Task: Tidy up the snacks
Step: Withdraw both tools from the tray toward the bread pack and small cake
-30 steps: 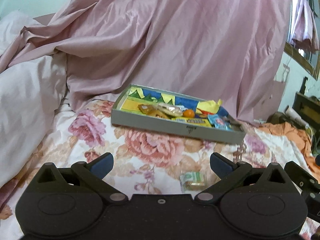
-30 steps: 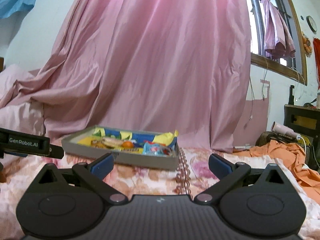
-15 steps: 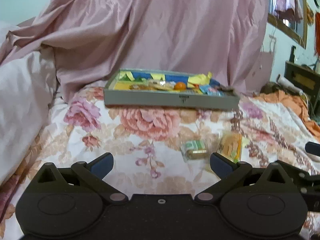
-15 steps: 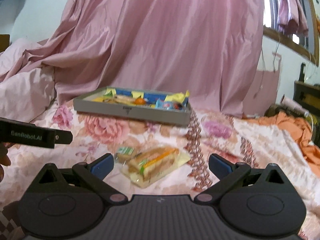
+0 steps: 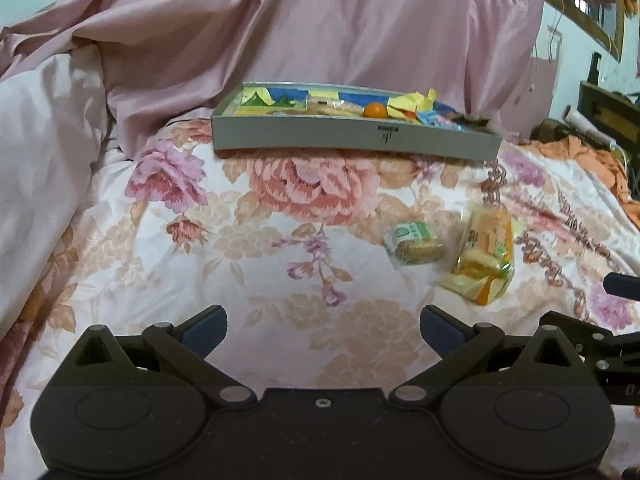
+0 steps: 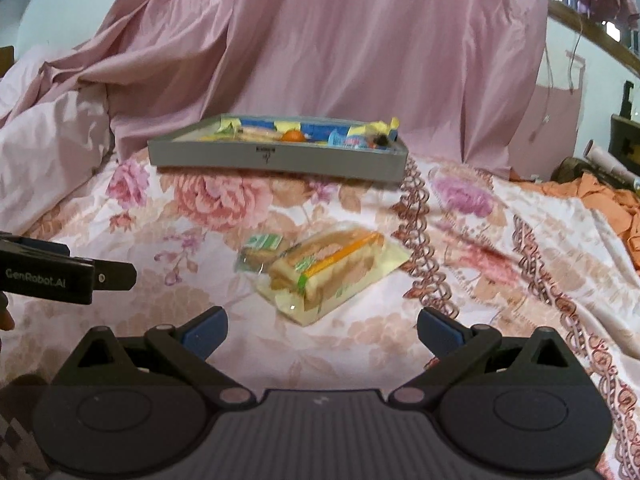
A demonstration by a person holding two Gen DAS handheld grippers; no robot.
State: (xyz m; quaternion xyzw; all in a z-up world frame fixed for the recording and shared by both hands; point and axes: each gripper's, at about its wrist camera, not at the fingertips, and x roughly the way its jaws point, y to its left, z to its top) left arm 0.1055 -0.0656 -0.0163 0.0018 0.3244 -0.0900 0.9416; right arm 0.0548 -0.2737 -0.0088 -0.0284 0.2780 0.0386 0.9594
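The left gripper [image 5: 323, 326] is spread wide with nothing between its blue-padded fingers [image 5: 204, 328], hovering low over the floral bedspread [image 5: 160, 264]. The right gripper [image 6: 322, 328] is likewise wide open and empty, with its fingers [image 6: 438, 330] apart just above the same cloth. Just ahead of the right gripper lies a wrapped sandwich [image 6: 332, 270] in clear plastic, resting on the bedspread at a slant; from the left wrist view the same sandwich [image 5: 484, 254] sits ahead and to the right. Beside it, touching or nearly so, is a small green-labelled snack pack [image 6: 262, 252], seen from the left wrist view [image 5: 414, 242] as a short wrapped block to the left of the sandwich. The left gripper's black body [image 6: 64, 276] juts in at the left edge of the right wrist view, well to the left of both snacks. Farther back on the bed stands a shallow grey tray [image 5: 352, 142] with a colourful lining, holding several snacks, among them an orange ball [image 5: 375, 110], a clear packet of biscuits [image 5: 332, 107] and crumpled yellow wrappers [image 5: 412, 102]; its far-right contents are too blurred to name. Behind the tray hangs a pink curtain [image 6: 360, 40], a pale quilt [image 5: 44, 152] is heaped at the left, and orange cloth [image 6: 608, 200] lies at the right.
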